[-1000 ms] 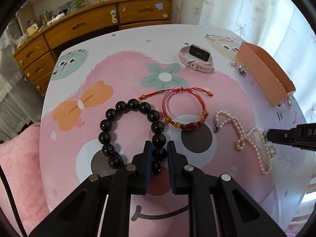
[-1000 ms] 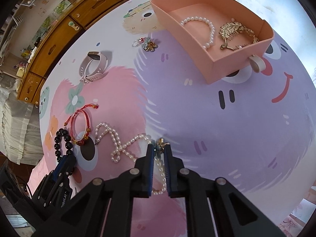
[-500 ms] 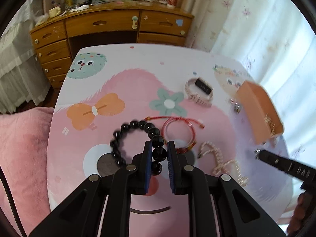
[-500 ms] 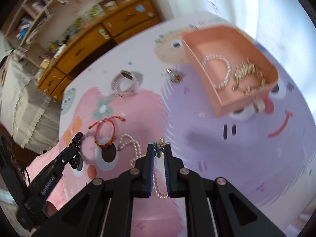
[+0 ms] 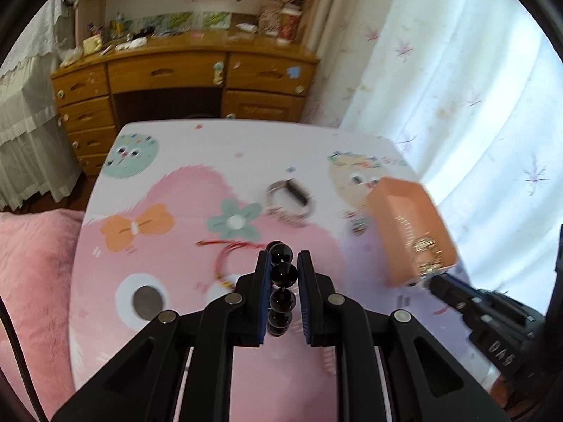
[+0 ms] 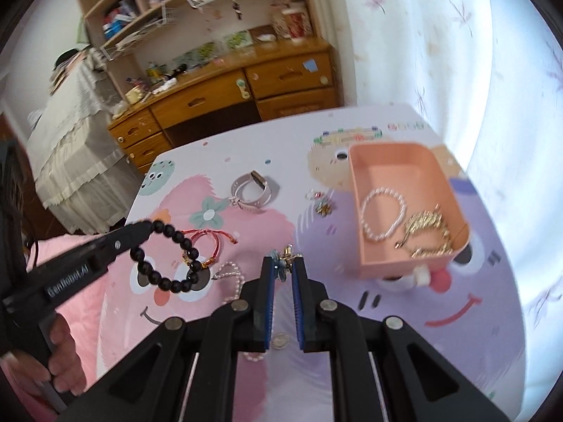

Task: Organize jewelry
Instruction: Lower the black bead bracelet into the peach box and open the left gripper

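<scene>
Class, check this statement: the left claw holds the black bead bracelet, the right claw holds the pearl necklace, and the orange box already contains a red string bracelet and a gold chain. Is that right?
Not quite. In the right wrist view, the orange box holds a pearl bracelet beside the gold chain; the red string bracelet lies on the table. The rest stands.

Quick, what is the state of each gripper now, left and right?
Left gripper: closed on the black bead bracelet, lifted off the table.
Right gripper: closed on the pearl necklace at its clasp end.

Black bead bracelet (image 5: 281, 270) glossy; peach tray (image 6: 404, 161) matt plastic; desk (image 6: 281, 77) varnished wood
</scene>
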Action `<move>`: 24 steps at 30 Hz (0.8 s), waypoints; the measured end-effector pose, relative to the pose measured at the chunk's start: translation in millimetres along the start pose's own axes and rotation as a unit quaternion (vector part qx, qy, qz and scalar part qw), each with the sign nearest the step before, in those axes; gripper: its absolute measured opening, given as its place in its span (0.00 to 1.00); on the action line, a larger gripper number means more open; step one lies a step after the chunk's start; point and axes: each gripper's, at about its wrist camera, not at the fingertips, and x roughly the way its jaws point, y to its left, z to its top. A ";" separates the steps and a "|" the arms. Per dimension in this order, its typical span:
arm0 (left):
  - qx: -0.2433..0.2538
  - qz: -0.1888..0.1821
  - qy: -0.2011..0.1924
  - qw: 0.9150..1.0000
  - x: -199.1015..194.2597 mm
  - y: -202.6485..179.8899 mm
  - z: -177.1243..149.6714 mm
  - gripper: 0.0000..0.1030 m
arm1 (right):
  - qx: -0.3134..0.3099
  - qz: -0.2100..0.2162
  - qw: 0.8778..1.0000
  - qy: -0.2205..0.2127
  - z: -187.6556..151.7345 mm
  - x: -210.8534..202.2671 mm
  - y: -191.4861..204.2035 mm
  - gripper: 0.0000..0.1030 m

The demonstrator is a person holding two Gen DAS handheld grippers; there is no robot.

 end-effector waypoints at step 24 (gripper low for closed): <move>0.023 -0.121 -0.047 0.991 28.2 -165.2 49.1 0.12 | -0.092 -0.029 0.994 -0.057 20.1 -24.6 -104.1 0.09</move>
